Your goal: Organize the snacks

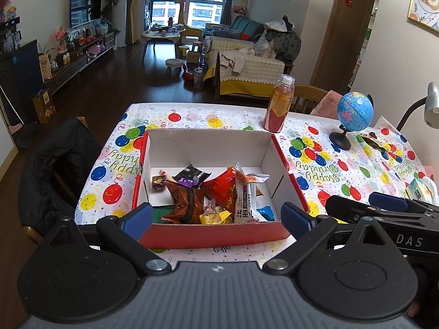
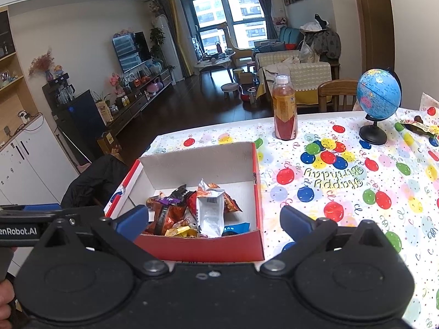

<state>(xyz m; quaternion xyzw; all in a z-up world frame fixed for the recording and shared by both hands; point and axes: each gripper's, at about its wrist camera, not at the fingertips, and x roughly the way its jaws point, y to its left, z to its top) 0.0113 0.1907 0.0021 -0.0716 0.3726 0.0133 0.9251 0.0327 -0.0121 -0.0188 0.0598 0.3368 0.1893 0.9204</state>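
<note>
Snack packets (image 1: 211, 200) — a mixed heap of red, brown, black, yellow and white wrappers — lie inside the red cardboard box (image 1: 214, 235) on the balloon tablecloth (image 2: 343, 181) printed "Happy Birthday"; one loose wrapper (image 2: 417, 127) remains beside the globe (image 2: 378, 93), well apart from the box. Left gripper (image 1: 216, 216) and right gripper (image 2: 214, 219) both hover at the box's near wall, jaws wide, holding nothing. Judged next: take the stray wrapper flat by its edge — legible marks are "DAS" and "enRobot.AI" on the tools.

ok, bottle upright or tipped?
Upright. The bottle stands on its base on the tablecloth, cap on top, behind the box, apart from it.
</note>
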